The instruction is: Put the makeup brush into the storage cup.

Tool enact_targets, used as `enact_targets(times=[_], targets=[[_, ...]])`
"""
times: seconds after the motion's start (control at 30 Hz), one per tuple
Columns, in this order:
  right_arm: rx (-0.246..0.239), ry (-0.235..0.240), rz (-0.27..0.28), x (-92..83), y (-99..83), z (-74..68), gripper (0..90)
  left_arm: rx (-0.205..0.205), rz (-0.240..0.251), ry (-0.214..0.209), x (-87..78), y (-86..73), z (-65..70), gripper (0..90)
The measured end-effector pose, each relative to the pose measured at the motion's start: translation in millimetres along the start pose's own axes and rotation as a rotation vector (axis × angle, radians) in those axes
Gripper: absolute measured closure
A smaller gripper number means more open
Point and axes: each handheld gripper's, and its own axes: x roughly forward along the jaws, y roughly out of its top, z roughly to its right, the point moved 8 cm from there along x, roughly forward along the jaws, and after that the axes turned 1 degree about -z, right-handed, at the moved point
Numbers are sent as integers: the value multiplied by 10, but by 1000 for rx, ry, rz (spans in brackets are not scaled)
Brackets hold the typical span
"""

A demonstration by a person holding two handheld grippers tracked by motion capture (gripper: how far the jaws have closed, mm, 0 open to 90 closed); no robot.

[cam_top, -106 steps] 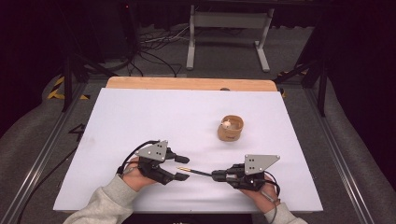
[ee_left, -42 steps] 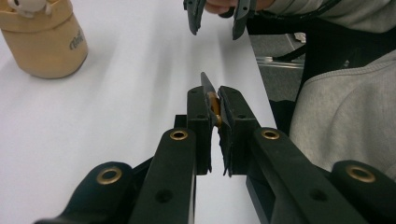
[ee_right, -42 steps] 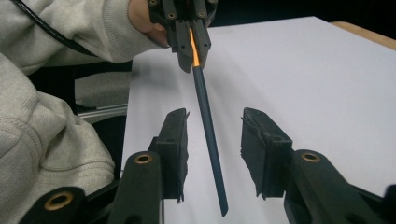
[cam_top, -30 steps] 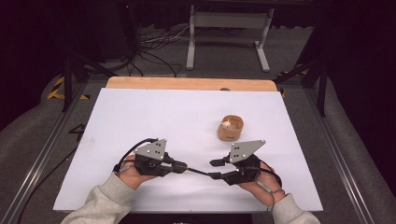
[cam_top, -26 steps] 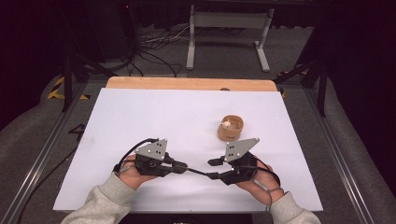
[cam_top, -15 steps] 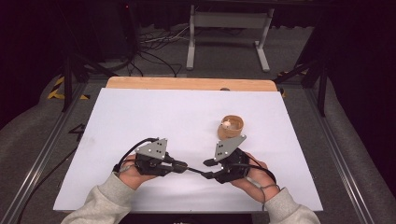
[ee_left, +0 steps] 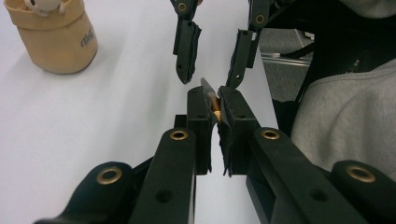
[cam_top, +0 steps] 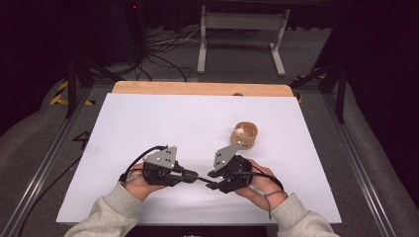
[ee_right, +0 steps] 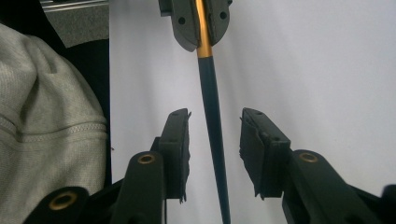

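Presently we note both hand-held grippers low in the high view, tips facing each other near the bottom centre of the white counter [cam_top: 148,123]. Left hand-held gripper [cam_top: 193,176] is clenched on a slim pen-like stick [ee_right: 212,121]: in the left gripper view its jaws pinch an orange section (little else of it visible there). In the right gripper view, that same stick runs from the left hand-held gripper at top centre, orange at the clamped end, dark blue-grey along the shaft, down between the jaws of the right hand-held gripper [ee_right: 214,140]. Those jaws stand released, a gap on each side of the shaft, not touching it. A small tan wooden cup [cam_top: 244,135] sits right of centre in the high view, just beyond the right hand; something pale rests inside (cannot identify). Grey sleeves [cam_top: 111,210] enter from the bottom.
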Motion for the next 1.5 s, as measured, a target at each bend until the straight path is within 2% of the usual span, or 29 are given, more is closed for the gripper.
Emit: enact_targets(times=[0.23, 0.5, 0.8, 1.1, 1.23, 1.27, 1.3, 1.4, 1.5], targets=[[-7, 6, -31, 62, 4, 4, 658, 1, -7, 1, 15, -4, 7, 837], [-20, 6, -74, 128, 5, 10, 723, 1, -13, 0, 28, -9, 9, 837], [-40, -5, -92, 149, 42, -2, 795, 5, -24, 2, 40, -20, 6, 837], [-83, -14, -112, 147, 55, -35, 833, -3, -12, -10, 35, -24, 4, 835], [-94, -16, -99, 125, 65, -37, 837, -1, 13, -11, 23, -15, -1, 822], [-93, -17, -93, 117, 66, -34, 837, -2, 25, 0, 18, -7, -11, 786], [-91, -11, -83, 108, 69, -38, 837, -5, 32, 9, 13, -4, -18, 710], [-92, -11, -68, 84, 71, -37, 837, -20, 58, 16, -18, 6, -29, 547], [-82, -11, -47, 52, 78, -28, 837, -43, 83, 21, -57, 13, -42, 426]])
